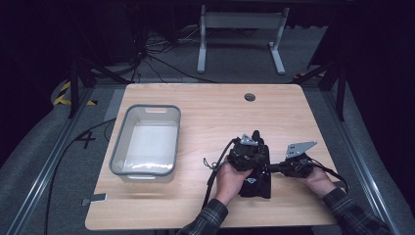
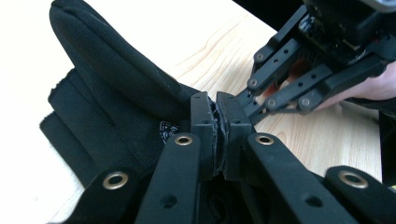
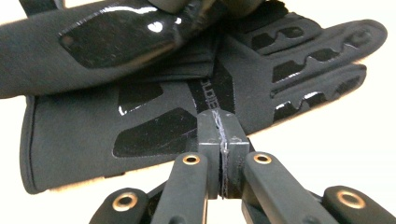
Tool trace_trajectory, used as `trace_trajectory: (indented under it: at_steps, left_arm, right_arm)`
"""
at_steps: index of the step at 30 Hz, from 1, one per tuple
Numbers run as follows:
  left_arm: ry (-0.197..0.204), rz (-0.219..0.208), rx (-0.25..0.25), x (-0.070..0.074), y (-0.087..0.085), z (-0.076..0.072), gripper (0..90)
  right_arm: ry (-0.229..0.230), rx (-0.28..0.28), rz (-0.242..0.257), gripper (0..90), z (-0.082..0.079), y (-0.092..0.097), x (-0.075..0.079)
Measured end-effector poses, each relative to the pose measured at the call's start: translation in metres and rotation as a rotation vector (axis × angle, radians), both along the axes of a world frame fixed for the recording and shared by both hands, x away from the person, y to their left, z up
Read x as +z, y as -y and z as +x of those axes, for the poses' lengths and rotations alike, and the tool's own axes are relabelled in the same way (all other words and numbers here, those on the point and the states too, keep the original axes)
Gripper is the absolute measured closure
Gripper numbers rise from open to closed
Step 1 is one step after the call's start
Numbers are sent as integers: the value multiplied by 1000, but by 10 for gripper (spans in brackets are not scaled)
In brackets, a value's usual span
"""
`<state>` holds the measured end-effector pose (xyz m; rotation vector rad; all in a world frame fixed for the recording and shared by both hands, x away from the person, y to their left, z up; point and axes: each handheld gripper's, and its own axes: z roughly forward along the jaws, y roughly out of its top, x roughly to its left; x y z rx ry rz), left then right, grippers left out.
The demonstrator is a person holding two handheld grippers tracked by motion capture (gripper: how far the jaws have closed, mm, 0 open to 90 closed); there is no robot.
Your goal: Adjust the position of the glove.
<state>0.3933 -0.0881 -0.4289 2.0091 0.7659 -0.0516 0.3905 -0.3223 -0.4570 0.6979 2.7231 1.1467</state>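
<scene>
Both tongs have their jaws pressed together on a black glove (image 1: 257, 176) lying on the table (image 1: 205, 112), the left tongs (image 2: 219, 128) pinching its upper part, the right tongs (image 3: 221, 140) nipping its side edge, its fingers stretching away beyond them.
</scene>
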Motion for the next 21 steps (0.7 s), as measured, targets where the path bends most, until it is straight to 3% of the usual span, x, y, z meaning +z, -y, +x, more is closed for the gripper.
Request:
trace_trajectory:
  at_steps: [9, 16, 21]
  left_arm:
    - [-27, 10, -4, -10, 8, 4, 837]
    - [-6, 0, -13, -9, 11, 3, 719]
    - [20, -22, -21, -1, 6, 0, 715]
  right_arm:
    - [7, 3, 0, 898, 0, -2, 1]
    - [30, -39, 33, 898, 1, 12, 10]
    - [58, -75, 60, 898, 0, 25, 18]
